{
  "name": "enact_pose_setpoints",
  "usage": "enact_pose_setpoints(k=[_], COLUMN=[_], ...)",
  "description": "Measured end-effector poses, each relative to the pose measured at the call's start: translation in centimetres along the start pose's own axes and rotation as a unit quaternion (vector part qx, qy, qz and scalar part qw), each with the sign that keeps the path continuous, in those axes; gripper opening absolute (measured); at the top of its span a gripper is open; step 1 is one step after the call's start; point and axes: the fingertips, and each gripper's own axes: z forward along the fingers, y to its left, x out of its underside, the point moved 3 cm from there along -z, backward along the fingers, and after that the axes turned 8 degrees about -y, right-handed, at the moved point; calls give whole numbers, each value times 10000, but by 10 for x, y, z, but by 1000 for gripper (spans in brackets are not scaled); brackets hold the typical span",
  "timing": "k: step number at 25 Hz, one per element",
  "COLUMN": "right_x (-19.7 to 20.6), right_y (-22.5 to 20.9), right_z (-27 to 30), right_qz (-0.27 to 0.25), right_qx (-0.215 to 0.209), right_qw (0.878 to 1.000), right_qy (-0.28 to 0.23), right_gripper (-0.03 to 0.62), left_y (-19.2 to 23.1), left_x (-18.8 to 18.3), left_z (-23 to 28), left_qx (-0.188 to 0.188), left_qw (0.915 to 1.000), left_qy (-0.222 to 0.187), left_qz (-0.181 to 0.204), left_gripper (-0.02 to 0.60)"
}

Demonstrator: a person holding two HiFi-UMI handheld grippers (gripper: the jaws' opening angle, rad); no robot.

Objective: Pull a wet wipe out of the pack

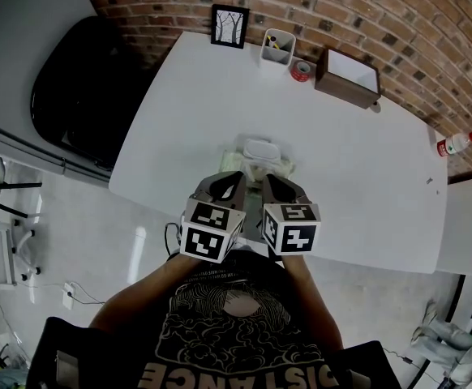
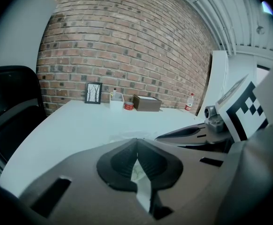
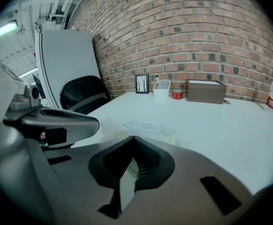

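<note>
We see the left gripper's [image 2: 136, 142] fingers [image 2: 120, 161] closed, tips meeting, with nothing gripped that we can make out; a pale sliver shows through the slit lower down, probably the pack below. The right gripper's [image 3: 133, 139] fingers [image 3: 148, 161] are closed the same way, tips together and apparently empty.

Both grippers are held side by side, nearly touching, above the near edge of the table [image 1: 366, 152], and point at the pack [image 1: 258, 159], which lies flat just beyond their tips.

We judge this to be the approach, with the pull not yet begun: no wipe is between either pair of fingers. The next move seems to need one gripper to open and steady the pack, since a light soft pack would likely lift with the wipe; the other must get at the lid and pinch the top sheet in the opening, then draw upward.

The pack looks like a soft, pale pouch with faint yellow-green print and a white rounded lid on top; from the right gripper view [image 3: 146, 127] the lid seems to lie flat, and we see no wipe poking out, though the detail is too small to be sure.
</note>
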Motion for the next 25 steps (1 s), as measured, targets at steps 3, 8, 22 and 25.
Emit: enact_pose_setpoints(k=[3,8,22,25], right_x=[-5,-13,-44,-49], right_y=[0,0,10,11], right_z=[-2,-8,-24,-28], right_qz=[24,26,25,28], right_qx=[70,210,479,548], right_qw=[9999,9996,9970,9963], right_qy=[-90,-202,-600,-662], right_gripper=[15,15,15,15], left_y=[1,2,7,6], left_x=[-2,-7,-21,-24], left_z=[-1,-1,-5,-8], left_qx=[49,165,472,533], left_qw=[10000,9998,9987,9984], left_qy=[-22,-60,-177,-197], left_qz=[0,4,73,79], left_gripper=[12,12,12,12])
